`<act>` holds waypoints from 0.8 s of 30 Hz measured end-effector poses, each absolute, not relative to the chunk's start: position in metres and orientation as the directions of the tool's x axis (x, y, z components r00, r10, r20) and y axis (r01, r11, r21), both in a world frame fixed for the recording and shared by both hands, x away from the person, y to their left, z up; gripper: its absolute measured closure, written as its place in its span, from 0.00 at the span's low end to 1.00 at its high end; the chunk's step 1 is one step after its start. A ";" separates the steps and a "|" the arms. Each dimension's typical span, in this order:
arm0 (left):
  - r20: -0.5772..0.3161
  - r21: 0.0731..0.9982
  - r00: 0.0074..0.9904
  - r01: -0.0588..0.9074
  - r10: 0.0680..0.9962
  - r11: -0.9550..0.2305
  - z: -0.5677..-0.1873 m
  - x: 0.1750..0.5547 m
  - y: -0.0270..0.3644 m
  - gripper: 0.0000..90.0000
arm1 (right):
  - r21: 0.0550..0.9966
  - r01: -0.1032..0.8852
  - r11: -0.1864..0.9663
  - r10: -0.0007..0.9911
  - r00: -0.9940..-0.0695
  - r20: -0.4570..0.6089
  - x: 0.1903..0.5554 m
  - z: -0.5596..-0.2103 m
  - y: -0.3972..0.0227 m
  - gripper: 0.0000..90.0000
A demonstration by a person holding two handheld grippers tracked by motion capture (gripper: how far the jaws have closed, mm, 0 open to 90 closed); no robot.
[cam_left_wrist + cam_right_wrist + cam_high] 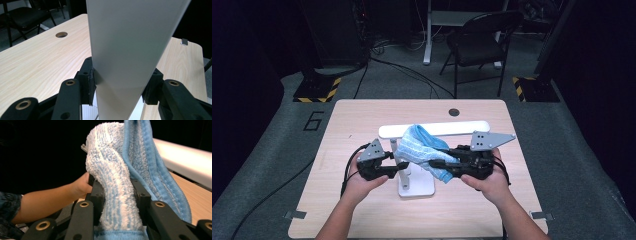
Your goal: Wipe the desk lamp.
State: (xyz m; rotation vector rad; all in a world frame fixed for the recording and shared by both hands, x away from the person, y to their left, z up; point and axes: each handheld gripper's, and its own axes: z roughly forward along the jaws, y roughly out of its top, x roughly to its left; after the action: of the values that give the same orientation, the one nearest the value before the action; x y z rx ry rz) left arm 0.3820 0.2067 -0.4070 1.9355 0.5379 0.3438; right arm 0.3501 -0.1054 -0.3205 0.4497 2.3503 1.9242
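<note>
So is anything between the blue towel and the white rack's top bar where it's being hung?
Nothing visible. The right gripper is clamped on the blue towel, which already drapes over the top bar. The left gripper grips the rack's post, below and clear of the bar.

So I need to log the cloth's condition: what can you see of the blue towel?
The blue towel is soft terry with light blue and white stripes and a stitched blue hem. It lies bunched over the bar of the white rack, one end hanging. The right gripper pinches a fold of it between its jaws.
</note>
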 end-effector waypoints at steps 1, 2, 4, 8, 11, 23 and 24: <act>-0.011 0.914 0.855 0.219 0.519 -0.342 -0.407 0.382 0.206 0.60 | 0.968 0.181 0.175 0.271 -0.954 0.129 0.350 -0.324 -0.107 0.76; -0.010 0.915 0.854 0.217 0.520 -0.340 -0.407 0.382 0.206 0.60 | 0.969 0.179 0.173 0.272 -0.954 0.128 0.350 -0.325 -0.107 0.76; -0.009 0.918 0.850 0.216 0.527 -0.333 -0.408 0.381 0.206 0.60 | 0.968 0.177 0.176 0.277 -0.953 0.123 0.349 -0.326 -0.108 0.76; -0.009 0.919 0.850 0.215 0.526 -0.331 -0.408 0.381 0.206 0.60 | 0.968 0.180 0.174 0.283 -0.951 0.126 0.347 -0.329 -0.111 0.76; -0.010 0.918 0.850 0.217 0.526 -0.332 -0.408 0.381 0.206 0.60 | 0.970 0.172 0.174 0.286 -0.951 0.117 0.346 -0.330 -0.111 0.76; -0.009 0.916 0.854 0.216 0.521 -0.338 -0.408 0.381 0.206 0.59 | 0.964 0.187 0.190 0.319 -0.940 0.120 0.343 -0.352 -0.124 0.75; -0.009 0.916 0.854 0.216 0.520 -0.339 -0.408 0.381 0.206 0.59 | 0.962 0.188 0.200 0.339 -0.934 0.112 0.343 -0.354 -0.125 0.75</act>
State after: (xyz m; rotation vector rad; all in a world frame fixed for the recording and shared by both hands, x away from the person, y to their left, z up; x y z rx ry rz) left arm 0.3810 0.2065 -0.4077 1.9248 0.5464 0.3448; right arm 0.3426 -0.1252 -0.3542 0.5168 2.3342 1.8412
